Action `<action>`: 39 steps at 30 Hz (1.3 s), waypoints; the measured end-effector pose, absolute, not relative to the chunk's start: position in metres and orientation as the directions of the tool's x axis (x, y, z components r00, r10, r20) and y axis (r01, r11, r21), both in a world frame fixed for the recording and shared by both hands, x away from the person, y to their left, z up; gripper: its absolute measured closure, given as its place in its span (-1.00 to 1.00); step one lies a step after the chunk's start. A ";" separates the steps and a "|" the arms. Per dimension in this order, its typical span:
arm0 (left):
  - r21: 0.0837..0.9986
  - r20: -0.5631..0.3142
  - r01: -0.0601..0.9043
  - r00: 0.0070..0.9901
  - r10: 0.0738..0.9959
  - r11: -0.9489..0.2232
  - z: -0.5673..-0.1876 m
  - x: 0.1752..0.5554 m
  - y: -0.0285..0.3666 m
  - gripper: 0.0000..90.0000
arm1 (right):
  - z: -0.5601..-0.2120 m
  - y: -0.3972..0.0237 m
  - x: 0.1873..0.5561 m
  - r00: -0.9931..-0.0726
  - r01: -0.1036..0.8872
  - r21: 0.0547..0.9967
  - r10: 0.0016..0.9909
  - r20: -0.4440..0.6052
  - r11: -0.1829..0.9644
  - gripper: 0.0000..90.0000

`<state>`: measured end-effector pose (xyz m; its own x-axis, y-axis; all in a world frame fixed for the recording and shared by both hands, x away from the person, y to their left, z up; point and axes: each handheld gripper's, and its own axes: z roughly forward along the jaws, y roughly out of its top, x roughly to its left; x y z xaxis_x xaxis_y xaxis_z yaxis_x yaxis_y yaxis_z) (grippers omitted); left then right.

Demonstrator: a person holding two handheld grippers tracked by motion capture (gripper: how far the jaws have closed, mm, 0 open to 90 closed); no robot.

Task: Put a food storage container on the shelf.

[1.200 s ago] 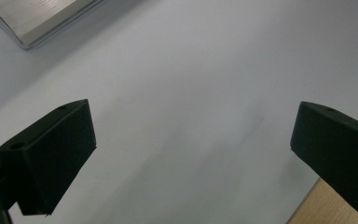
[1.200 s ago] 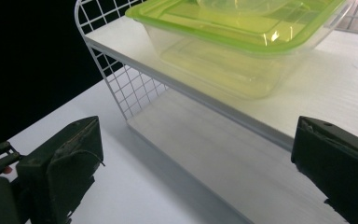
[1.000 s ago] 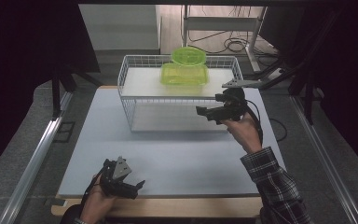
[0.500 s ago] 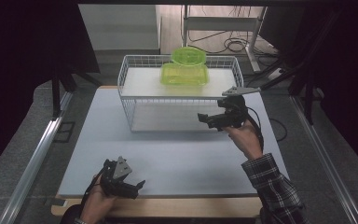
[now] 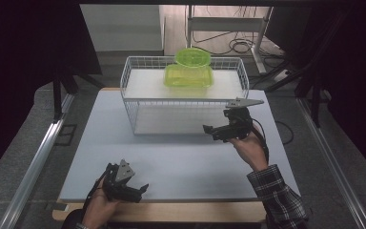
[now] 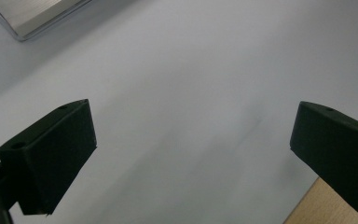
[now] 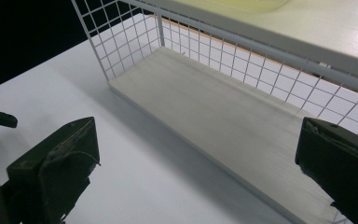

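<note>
Nearest, at the worktop's (image 5: 181, 157) front edge: left gripper (image 5: 134, 190) resting low, jaws spread wide over bare white surface, holding nothing. Farther in, right of centre: right gripper (image 5: 215, 131) raised just before the wire rack (image 5: 134, 102), jaws likewise spread and empty, aimed at the vacant lower shelf (image 7: 223, 116). Farther still, on the rack's upper shelf (image 5: 143, 78): green container (image 5: 188, 76), with a round green bowl (image 5: 192, 57) just behind, perhaps leaning on it. Likely risks: jaw tips snagging the thin wire mesh on a reach upward; a knock to the rack front tipping the bowl; a pinch on the container's glossy rim slipping.
</note>
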<state>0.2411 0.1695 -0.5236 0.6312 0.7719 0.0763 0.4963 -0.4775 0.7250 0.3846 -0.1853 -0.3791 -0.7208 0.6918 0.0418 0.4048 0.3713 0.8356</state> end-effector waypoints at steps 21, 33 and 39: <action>0.721 0.087 0.500 0.622 0.778 -0.480 -0.525 0.241 0.169 -1.00 | -0.416 -0.190 0.369 -0.719 0.422 0.837 0.691 0.074 0.349 -1.00; 0.715 0.103 0.495 0.625 0.774 -0.494 -0.525 0.241 0.168 -1.00 | -0.434 -0.193 0.364 -0.709 0.444 0.820 0.702 0.075 0.361 -1.00; 0.717 0.100 0.492 0.629 0.771 -0.494 -0.525 0.240 0.167 -1.00 | -0.437 -0.197 0.358 -0.703 0.443 0.819 0.708 0.066 0.363 -1.00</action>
